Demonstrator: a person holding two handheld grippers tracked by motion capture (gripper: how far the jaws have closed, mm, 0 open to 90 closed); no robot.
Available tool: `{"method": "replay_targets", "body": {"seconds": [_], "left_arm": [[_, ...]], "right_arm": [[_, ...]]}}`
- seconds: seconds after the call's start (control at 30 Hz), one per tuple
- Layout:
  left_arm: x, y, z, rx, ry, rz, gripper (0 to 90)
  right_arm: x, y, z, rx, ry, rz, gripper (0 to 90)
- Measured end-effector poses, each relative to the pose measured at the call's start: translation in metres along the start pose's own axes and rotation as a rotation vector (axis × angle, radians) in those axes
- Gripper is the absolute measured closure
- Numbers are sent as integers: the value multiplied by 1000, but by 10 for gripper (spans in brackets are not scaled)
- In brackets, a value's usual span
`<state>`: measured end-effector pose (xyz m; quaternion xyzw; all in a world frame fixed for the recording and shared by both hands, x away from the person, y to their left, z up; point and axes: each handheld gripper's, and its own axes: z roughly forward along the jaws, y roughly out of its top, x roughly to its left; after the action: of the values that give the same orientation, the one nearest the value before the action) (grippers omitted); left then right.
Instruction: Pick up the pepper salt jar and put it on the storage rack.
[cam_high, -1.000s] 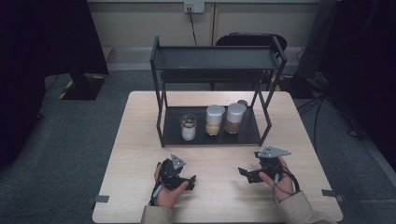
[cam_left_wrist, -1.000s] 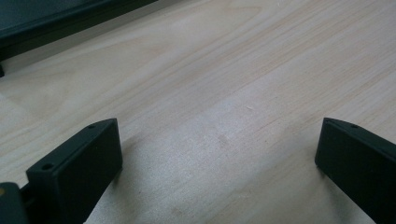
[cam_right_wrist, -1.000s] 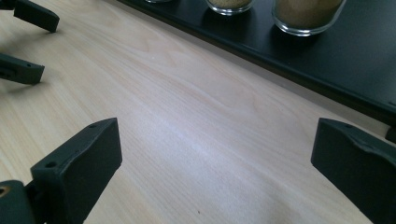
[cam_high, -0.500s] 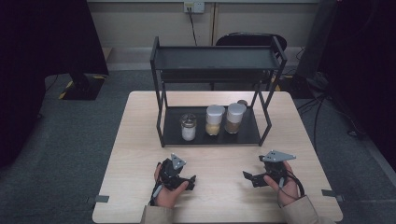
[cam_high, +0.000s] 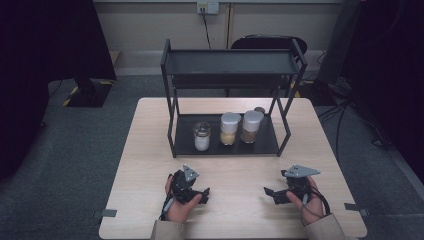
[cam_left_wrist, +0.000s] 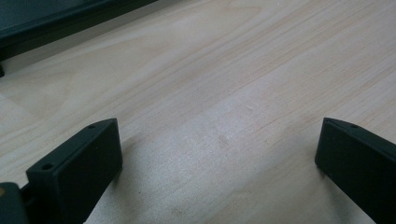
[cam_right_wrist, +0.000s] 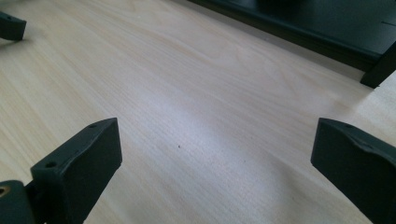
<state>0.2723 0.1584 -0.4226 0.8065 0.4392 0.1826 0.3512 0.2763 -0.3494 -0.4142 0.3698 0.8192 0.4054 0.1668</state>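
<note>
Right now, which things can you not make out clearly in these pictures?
- High view: contents of the three jars are too small to name.
- High view: a dark object behind the rightmost jar is mostly hidden by it.
- Left gripper view: the rack is cut off by the top edge.

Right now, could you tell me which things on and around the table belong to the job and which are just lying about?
In the job:
left gripper
right gripper
three jars
black rack

Lying about:
chair
wall socket
</note>
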Motion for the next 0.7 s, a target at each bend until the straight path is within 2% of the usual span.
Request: {"method": "replay_targets", "body": {"seconds": [0.7], "left_arm": [[0, 0, 0, 0, 0, 0, 0]], "right_arm": [[3, -5, -1, 50, -22, -39, 9]]}}
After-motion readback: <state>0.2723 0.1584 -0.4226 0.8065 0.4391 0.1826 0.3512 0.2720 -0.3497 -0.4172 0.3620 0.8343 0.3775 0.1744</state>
